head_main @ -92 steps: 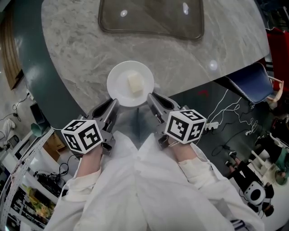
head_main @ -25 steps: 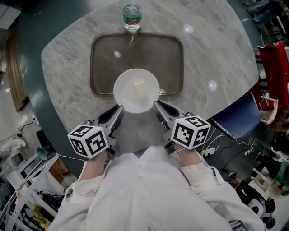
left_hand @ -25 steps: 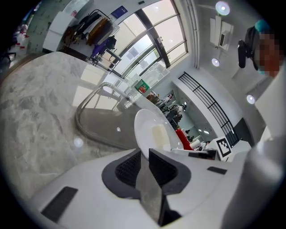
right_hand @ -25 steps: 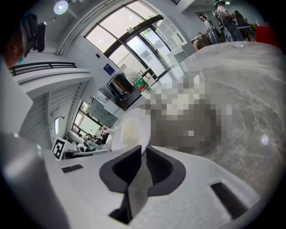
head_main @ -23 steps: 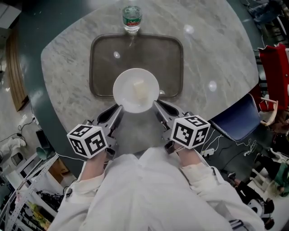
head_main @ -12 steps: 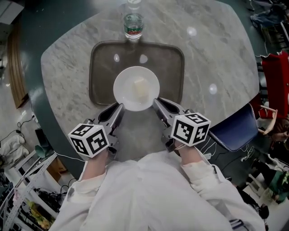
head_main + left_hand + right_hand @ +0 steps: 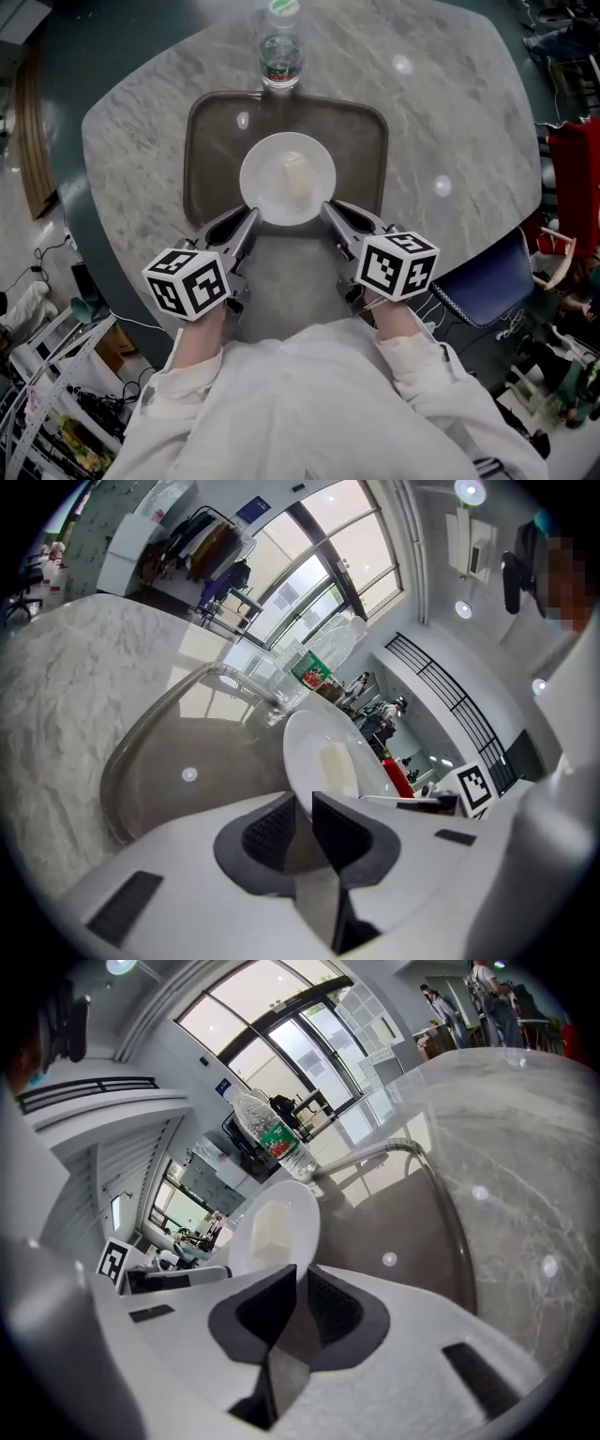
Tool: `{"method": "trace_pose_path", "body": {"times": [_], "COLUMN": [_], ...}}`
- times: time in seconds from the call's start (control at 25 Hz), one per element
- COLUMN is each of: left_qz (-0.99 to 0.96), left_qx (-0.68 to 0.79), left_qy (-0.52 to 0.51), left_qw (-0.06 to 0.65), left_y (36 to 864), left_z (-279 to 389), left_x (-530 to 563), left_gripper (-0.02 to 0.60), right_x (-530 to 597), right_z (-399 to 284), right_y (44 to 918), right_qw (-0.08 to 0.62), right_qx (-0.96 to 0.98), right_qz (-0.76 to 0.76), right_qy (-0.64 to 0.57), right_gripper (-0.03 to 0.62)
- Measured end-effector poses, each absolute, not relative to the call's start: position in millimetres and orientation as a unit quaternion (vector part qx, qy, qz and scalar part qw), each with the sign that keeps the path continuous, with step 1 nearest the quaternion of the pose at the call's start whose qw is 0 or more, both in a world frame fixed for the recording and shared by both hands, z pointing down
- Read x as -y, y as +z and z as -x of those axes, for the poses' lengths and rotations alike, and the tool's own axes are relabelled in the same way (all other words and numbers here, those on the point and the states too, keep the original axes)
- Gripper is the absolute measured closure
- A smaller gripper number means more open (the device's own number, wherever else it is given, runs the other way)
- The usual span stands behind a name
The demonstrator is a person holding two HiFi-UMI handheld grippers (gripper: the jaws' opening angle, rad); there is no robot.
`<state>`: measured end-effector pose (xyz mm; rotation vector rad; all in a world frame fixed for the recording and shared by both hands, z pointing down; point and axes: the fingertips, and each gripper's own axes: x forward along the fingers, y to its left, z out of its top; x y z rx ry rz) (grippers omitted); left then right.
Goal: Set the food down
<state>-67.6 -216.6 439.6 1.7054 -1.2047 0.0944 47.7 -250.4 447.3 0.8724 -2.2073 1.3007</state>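
- The left gripper is almost shut. Its jaws pinch the near left edge of the plate.
- The right gripper is almost shut too. It pinches the near right edge of the same plate.
- One grip on each side likely keeps the plate flat, so nothing slides off.
- The food is a pale block. It lies in the middle of the plate, just ahead of both grippers and between them.
- Under the plate, ahead of the grippers, is a dark tray. The plate is over the tray's near part. I cannot tell if it touches the tray yet.
- I think the tray is where the plate should land. So the job looks nearly done: lower the plate, then let go.
- Past the tray's far edge stands a bottle with a green label. It is well apart from the plate.
- The tray sits on a grey stone table with round corners. The top looks smooth and hard, so the plate should go down softly.
- Right of the right gripper, off the table, is a blue seat.
- Far ahead of the left gripper are big windows, and the room is bright.
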Motion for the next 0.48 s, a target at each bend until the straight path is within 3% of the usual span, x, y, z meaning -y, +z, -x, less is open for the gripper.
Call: {"method": "trace_pose_path", "body": {"times": [0.48], "left_qz": [-0.695], "left_qx": [0.5], "left_qy": [0.062], "left_qw": [0.513], "left_y": [453], "left_z": [73], "left_x": [227], "left_gripper": [0.52], "right_x": [257], "right_z": [-42], "right_y": [459], "right_qw": [0.245], "right_qx": [0.793], "right_qz": [-0.297], "right_qy": [0.471], "right_gripper": [0.565]}}
